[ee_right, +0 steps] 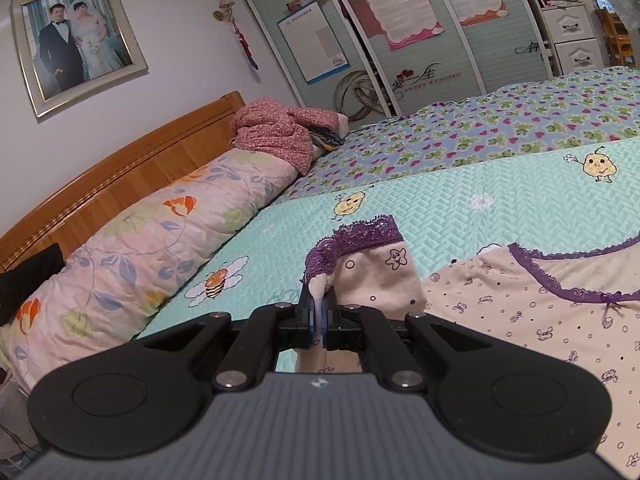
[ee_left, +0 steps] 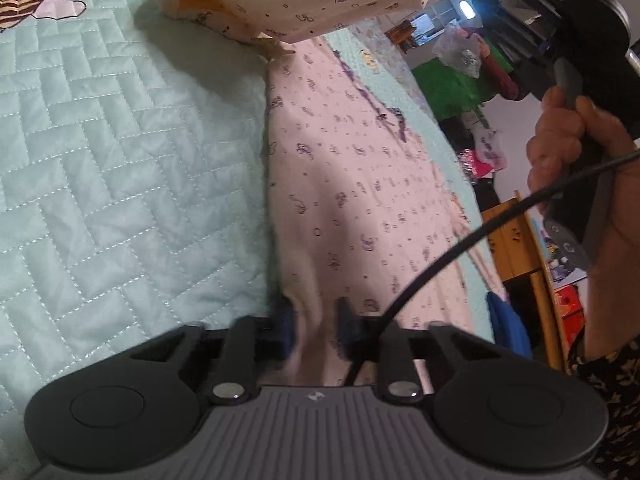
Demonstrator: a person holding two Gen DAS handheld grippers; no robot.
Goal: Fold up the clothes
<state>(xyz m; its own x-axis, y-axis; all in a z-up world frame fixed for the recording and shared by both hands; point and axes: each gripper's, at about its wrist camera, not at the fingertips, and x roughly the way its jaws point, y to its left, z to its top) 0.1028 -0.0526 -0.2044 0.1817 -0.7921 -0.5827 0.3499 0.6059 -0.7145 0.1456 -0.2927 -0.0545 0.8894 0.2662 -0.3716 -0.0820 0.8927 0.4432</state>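
step: first fold, sleeve lifted | gown [ee_left: 352, 184] flat on bed [ee_left: 120, 152], 12 o'clock of left tongs [ee_left: 316, 328] | left tongs nipping hem | right tongs [ee_right: 319, 320] pinching sleeve [ee_right: 360, 264] | next, likely: carry sleeve across body, keep taut

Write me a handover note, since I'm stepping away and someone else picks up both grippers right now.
Left tongs: closed on the near edge of the pink printed garment.
Right tongs: shut on its lace-trimmed sleeve, lifted off the bed.
Garment lies on the green quilt, neckline to the right in the right wrist view.
Done: both grips taken, sleeve raised.
Left: fold the sleeve in, then the body.
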